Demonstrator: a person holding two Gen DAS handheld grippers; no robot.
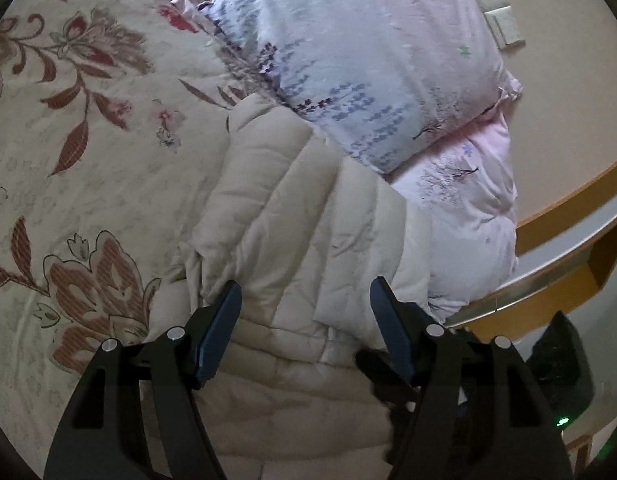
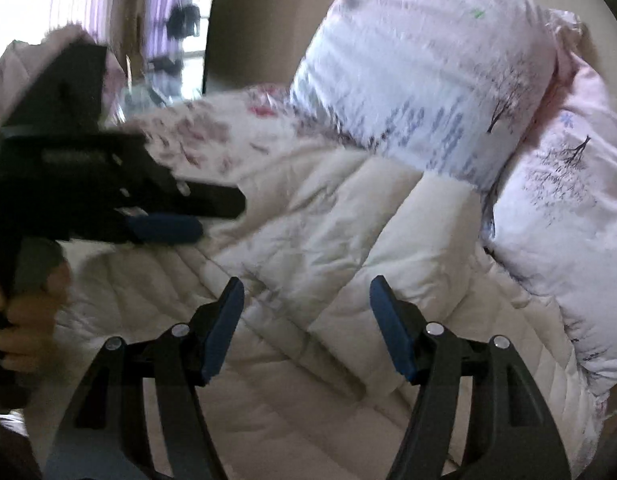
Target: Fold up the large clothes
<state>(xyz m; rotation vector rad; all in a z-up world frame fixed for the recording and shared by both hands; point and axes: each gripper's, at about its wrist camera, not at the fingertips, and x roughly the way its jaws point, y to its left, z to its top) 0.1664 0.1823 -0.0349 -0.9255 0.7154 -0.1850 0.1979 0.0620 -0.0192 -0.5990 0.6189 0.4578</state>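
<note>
Left gripper (image 1: 306,300) spread wide over the beige quilted jacket (image 1: 292,216), nothing between the blue fingers (image 1: 222,320). Jacket lying puffy across the floral bedspread (image 1: 68,140), far end tucked up against the pale pillow (image 1: 368,60). Second pink pillow (image 1: 468,208) just right of it, touching the jacket's edge. Only from the left wrist: wall sockets (image 1: 496,8) far right, a curved wooden bed frame (image 1: 568,200), something dark with a green light (image 1: 562,422) near right.

Over to the right wrist: right gripper (image 2: 306,300) also wide apart, gripping nothing, hovering above the same jacket (image 2: 328,240). Seen here and not from the other camera: the left gripper (image 2: 196,216) side-on at the left, blurred, held in a hand (image 2: 28,308), blue finger (image 2: 164,230) low over the jacket's left side; contact with the cloth impossible to judge. Bright window (image 2: 68,0) far left. Both pillows (image 2: 428,72) (image 2: 568,220) again at the far right.
</note>
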